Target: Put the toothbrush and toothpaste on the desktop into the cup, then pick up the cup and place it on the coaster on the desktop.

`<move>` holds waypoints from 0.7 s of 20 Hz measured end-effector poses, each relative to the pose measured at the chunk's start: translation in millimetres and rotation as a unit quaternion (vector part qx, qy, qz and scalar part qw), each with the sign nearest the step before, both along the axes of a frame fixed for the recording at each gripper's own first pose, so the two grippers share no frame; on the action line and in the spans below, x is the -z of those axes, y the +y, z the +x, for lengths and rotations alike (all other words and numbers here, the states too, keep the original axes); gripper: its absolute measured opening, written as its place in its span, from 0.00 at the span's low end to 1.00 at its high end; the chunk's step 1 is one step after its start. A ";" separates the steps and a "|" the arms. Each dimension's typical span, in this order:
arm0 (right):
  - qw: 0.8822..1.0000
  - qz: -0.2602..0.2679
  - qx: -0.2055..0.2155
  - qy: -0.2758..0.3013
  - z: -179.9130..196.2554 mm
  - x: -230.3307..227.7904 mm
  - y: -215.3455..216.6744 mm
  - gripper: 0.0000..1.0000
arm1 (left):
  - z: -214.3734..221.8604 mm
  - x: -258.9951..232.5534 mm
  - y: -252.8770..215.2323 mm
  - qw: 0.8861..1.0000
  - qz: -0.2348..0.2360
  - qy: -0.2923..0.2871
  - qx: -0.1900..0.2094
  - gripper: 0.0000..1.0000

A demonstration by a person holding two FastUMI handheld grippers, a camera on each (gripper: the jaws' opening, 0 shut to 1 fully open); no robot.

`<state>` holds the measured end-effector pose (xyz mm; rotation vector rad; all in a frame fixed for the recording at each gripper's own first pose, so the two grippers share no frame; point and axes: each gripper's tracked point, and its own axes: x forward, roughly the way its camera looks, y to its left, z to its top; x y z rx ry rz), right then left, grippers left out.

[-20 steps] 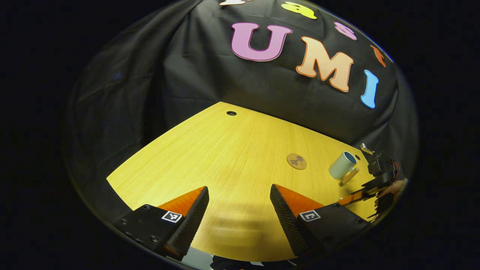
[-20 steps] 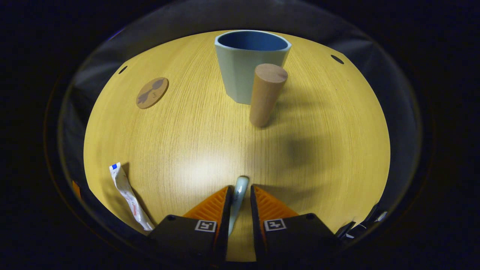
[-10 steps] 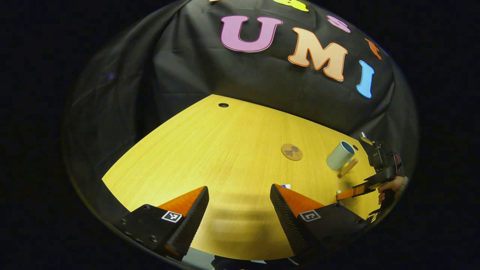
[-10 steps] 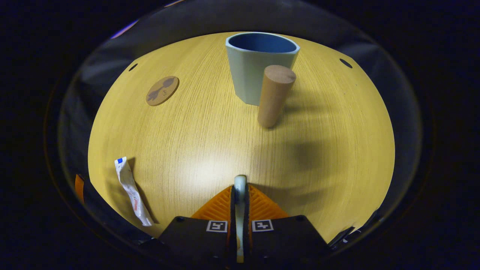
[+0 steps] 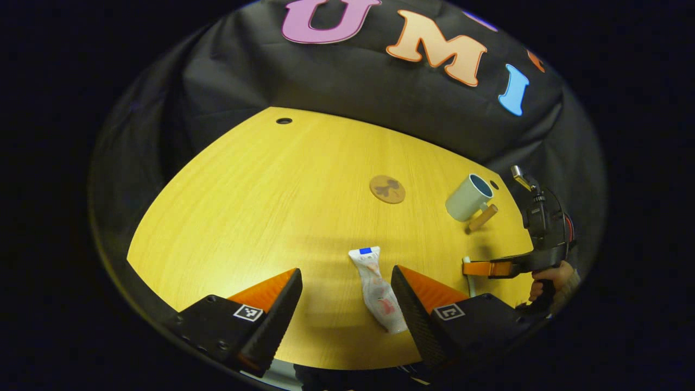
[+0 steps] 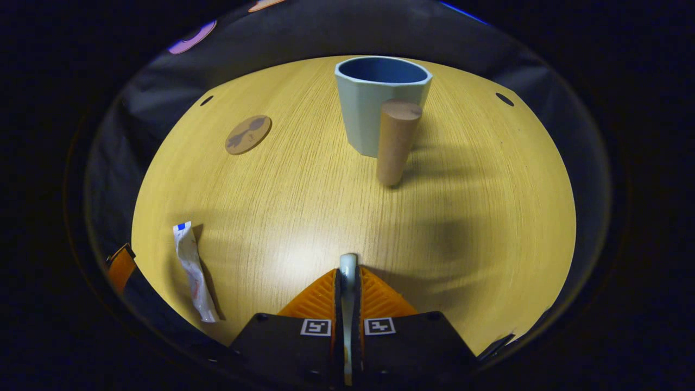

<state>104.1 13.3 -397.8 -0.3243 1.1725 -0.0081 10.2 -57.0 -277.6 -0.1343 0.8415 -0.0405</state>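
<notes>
Inside, cup [image 6: 380,114] looks bare; right gripper [image 6: 347,288] pinches toothbrush [image 6: 347,266].

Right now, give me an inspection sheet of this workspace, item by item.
Surface: wooden desktop, bare, with small holes near the far edge.
Job's things: toothbrush clamped in the right hand-held gripper; toothpaste lying flat; cup upright and empty; coaster bare.
Clutter: wooden cylinder upright in front of the cup.
Grippers: left hand-held gripper open, toothpaste beside one finger.
Cables: nothing seen.
Surroundings: black cloth wall.
</notes>
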 end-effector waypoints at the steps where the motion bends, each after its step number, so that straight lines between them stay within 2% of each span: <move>1: 1.000 0.009 0.004 -0.006 -0.7 -1.2 -0.2 0.07 | 2.2 2.2 -6.7 1.000 0.002 0.009 0.008 0.97; 3: 0.999 0.027 0.010 -0.015 0.0 -1.0 0.2 0.06 | 5.7 9.8 -14.7 0.999 0.011 0.032 0.018 0.97; 7: 0.998 0.043 0.017 -0.030 -3.0 -5.4 -3.5 0.06 | 13.5 24.3 -23.6 0.997 0.016 0.079 0.012 0.97; 8: 0.998 0.050 0.016 -0.041 -2.7 -11.5 -3.1 0.06 | 13.4 28.5 -24.8 0.996 0.017 0.090 0.006 0.94; 14: 0.990 0.097 0.023 -0.101 -0.1 -54.7 6.7 0.06 | 13.6 49.1 -27.7 0.987 0.018 0.160 -0.016 0.89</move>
